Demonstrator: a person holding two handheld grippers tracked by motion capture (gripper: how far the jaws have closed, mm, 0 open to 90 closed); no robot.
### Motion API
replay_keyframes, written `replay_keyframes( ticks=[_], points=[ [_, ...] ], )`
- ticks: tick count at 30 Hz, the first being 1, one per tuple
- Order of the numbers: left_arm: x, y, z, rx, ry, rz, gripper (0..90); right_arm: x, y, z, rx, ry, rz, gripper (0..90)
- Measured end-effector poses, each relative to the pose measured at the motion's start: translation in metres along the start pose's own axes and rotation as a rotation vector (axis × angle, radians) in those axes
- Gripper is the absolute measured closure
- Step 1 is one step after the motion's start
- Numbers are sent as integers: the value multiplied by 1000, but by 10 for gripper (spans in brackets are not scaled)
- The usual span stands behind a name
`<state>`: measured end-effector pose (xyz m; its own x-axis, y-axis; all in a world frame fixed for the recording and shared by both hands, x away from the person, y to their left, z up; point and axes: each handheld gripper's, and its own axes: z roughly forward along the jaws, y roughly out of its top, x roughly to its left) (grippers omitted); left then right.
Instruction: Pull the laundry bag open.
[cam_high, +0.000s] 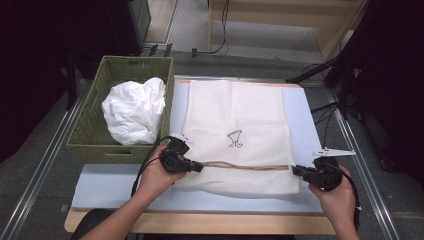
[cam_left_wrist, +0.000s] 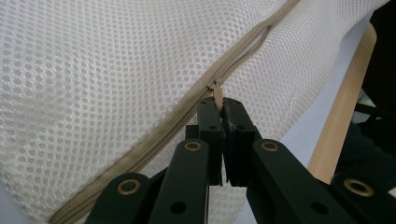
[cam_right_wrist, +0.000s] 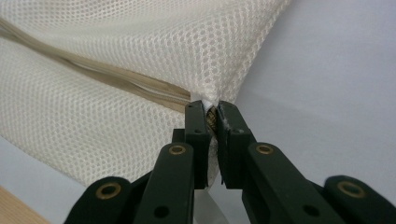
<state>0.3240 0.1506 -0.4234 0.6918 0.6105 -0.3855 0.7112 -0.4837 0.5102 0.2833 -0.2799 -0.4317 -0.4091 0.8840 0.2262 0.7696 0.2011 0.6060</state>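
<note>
My left gripper (cam_left_wrist: 219, 103) was clamped on the beige zipper pull tab (cam_left_wrist: 217, 94) of the cream mesh laundry bag (cam_high: 235, 135), while my right gripper (cam_right_wrist: 211, 112) pinched the bag's corner at the zipper's far end. A small black line drawing (cam_high: 235, 139) marked the bag; I could read no lettering. It lay on a pale blue mat (cam_high: 110, 185) over the wooden table (cam_high: 225, 223), beside a green woven basket (cam_high: 90, 135) holding white crumpled cloth (cam_high: 134, 111).

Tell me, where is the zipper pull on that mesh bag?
The zipper pull sits pinched in the left gripper, at the mesh bag's near-left edge, beside the basket.
</note>
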Motion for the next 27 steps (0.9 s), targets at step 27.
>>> replay_keyframes(
  ticks=[27],
  points=[
    [6,-20,-24,-29,77,-13,886,-9,-4,2,3,15,16,854]
  ],
)
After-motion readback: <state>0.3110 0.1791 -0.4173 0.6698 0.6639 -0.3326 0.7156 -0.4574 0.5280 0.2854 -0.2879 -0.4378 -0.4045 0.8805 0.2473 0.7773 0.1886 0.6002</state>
